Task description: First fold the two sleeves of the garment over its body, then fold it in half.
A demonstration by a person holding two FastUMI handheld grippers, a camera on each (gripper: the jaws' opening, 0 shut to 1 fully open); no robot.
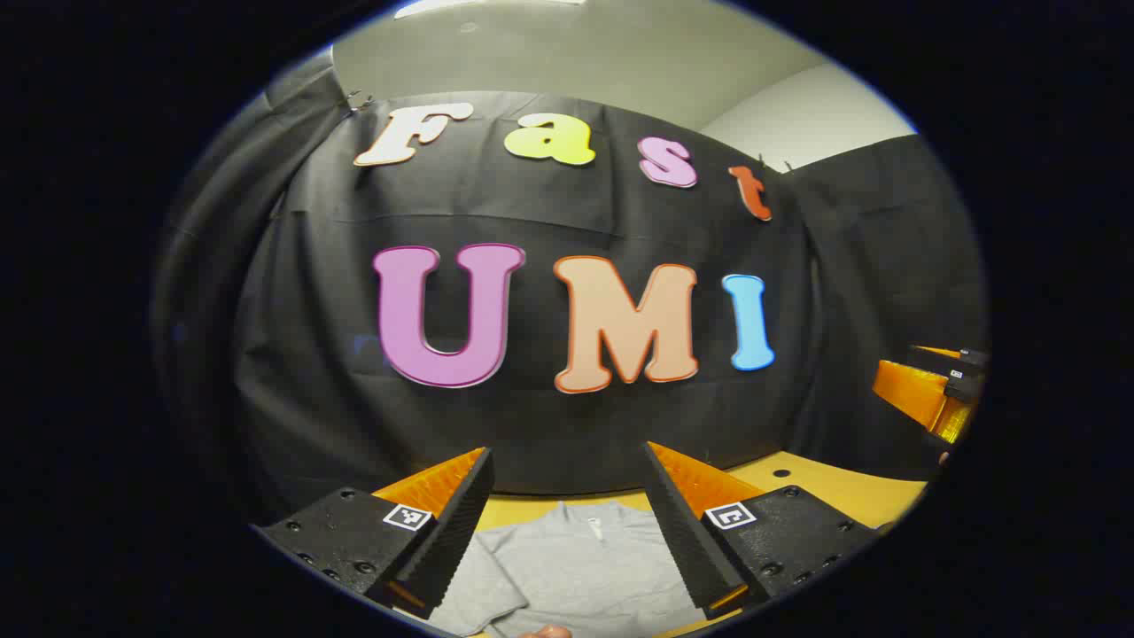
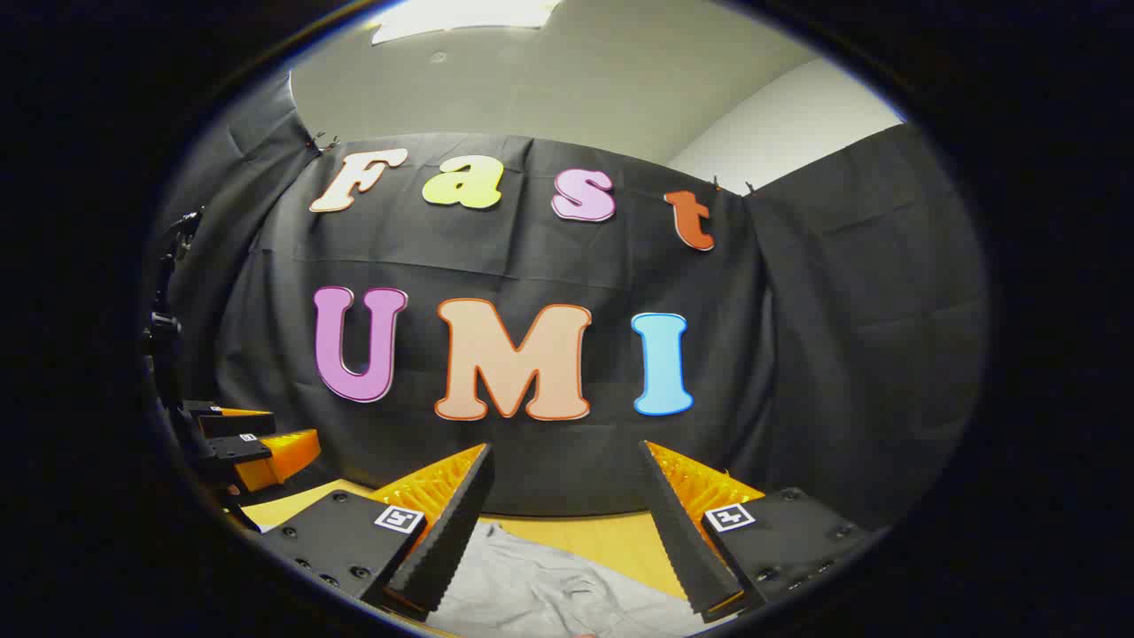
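Observation:
A grey garment (image 1: 576, 571) lies flat on the yellow table (image 1: 842, 492), its collar toward the black cloth wall. My left gripper (image 1: 567, 532) hovers above it, open, with nothing between its fingers. In the right gripper view the garment (image 2: 549, 589) shows as a creased grey patch low in the frame, and my right gripper (image 2: 558, 532) hangs above it, open and empty. The right gripper (image 1: 930, 390) appears at the right edge of the left gripper view, and the left gripper (image 2: 248, 447) at the left edge of the right gripper view.
The black cloth wall (image 1: 549, 425) stands close behind the table's far edge. A dark stand (image 2: 164, 346) rises at the left of the right gripper view. A fingertip (image 1: 545, 631) pokes in at the bottom of the left gripper view.

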